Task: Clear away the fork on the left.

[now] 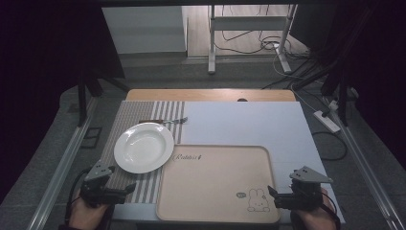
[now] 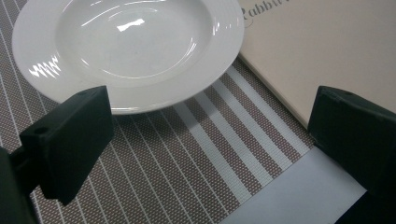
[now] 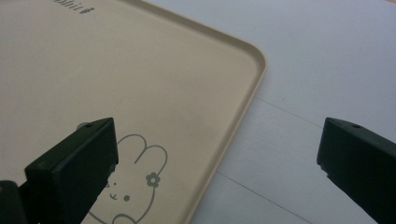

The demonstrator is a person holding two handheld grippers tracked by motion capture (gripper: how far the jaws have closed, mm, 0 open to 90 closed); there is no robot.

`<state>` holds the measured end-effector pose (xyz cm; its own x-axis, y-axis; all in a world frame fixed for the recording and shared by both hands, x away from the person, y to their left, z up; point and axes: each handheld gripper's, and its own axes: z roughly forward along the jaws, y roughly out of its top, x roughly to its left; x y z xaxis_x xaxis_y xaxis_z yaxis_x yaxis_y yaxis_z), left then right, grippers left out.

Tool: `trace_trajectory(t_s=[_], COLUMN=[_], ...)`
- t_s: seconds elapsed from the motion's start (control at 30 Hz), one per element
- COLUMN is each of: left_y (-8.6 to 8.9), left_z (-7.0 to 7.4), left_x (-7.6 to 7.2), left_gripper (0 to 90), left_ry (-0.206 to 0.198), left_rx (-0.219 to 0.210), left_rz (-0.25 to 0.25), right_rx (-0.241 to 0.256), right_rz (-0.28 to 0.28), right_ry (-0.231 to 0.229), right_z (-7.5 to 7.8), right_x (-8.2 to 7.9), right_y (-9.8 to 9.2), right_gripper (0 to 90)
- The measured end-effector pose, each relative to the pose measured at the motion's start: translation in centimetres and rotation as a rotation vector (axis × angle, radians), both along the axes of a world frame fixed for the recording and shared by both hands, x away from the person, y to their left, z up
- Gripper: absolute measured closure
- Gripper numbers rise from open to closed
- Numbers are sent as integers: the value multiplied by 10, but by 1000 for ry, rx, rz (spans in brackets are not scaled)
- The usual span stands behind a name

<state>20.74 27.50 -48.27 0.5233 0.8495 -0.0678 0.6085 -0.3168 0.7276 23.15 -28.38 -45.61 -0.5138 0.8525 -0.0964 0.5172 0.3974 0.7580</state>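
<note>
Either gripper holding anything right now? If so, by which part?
Nothing is held. The left gripper is open above the striped placemat beside the white plate; the right gripper is open over the beige tray's rim.

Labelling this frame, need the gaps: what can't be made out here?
- fork, high view: its handle end is hidden behind the plate rim; small and dim.
- tray lettering: too small in high view; cut by the top edge in both gripper views.
- rabbit drawing, right gripper view: partly behind the right gripper's jaw, cut by the bottom edge.
</note>
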Motion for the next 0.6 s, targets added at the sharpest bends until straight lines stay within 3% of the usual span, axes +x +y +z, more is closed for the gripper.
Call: trace_trajectory(t_s=[0.6], left_y=[4], left_z=[0], left_x=[2], left_gripper=[19], left_ry=[15], left_rx=[-39], left_rz=[5], right_rx=[-19], right_rz=[50], right_ry=[8], right_z=[-1], right_x=[-1], right_y=[3], right_gripper=[0])
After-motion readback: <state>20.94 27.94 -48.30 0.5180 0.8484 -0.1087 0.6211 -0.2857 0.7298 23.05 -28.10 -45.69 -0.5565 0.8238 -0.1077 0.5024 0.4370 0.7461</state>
